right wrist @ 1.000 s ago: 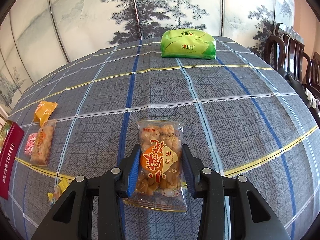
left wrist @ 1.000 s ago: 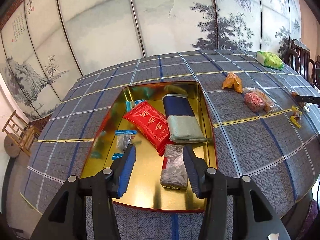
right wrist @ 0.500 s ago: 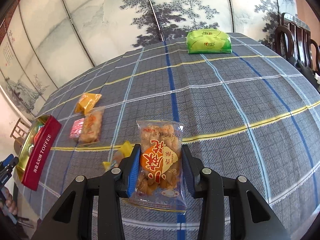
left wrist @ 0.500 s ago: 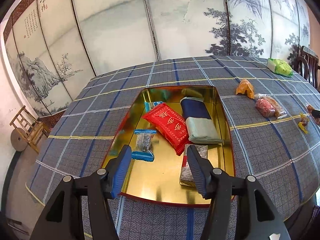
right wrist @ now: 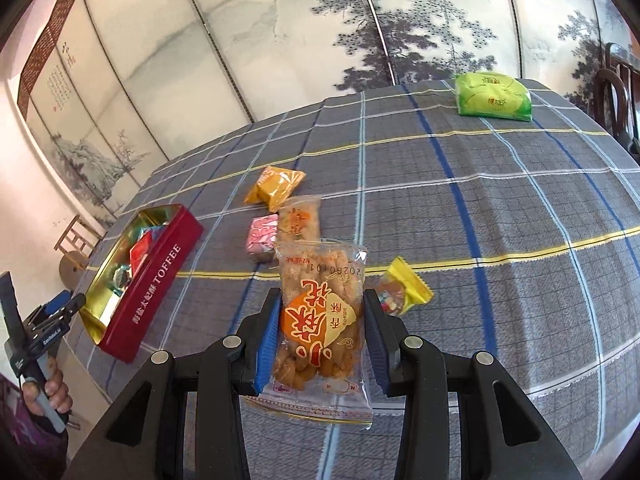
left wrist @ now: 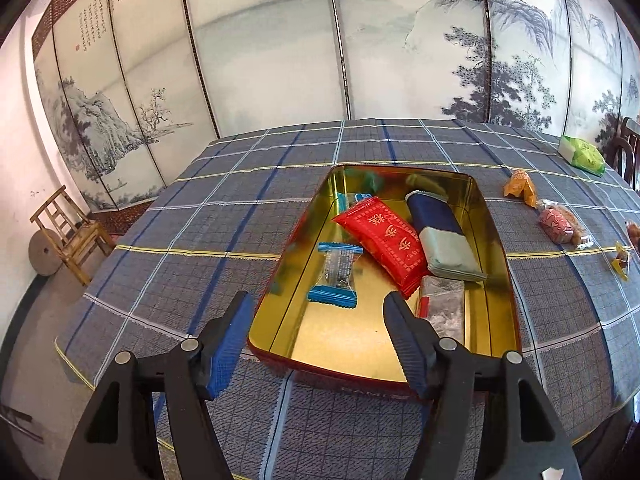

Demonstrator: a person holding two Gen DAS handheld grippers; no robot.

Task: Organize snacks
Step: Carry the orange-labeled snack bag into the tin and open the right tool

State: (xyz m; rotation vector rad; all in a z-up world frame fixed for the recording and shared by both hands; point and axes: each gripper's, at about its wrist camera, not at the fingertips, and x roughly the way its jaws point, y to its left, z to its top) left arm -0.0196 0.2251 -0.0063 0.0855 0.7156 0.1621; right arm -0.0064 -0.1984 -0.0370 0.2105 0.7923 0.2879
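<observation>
My right gripper is shut on a clear bag of fried twists and holds it above the cloth. A red toffee tin with a gold inside lies to its left. In the left wrist view the tin holds a red packet, a blue and grey packet, a clear candy with blue ends and a silver packet. My left gripper is open and empty above the tin's near rim. The left gripper also shows at the left edge of the right wrist view.
Loose snacks lie on the checked tablecloth: an orange packet, a pink packet, a second clear bag, a yellow candy and a green pack at the far side. A dark chair stands at right, a small wooden chair beyond the left edge.
My right gripper lifted the bag of twists and swung left, so the tin came into its view. My left gripper drew back from over the tin toward its near rim.
</observation>
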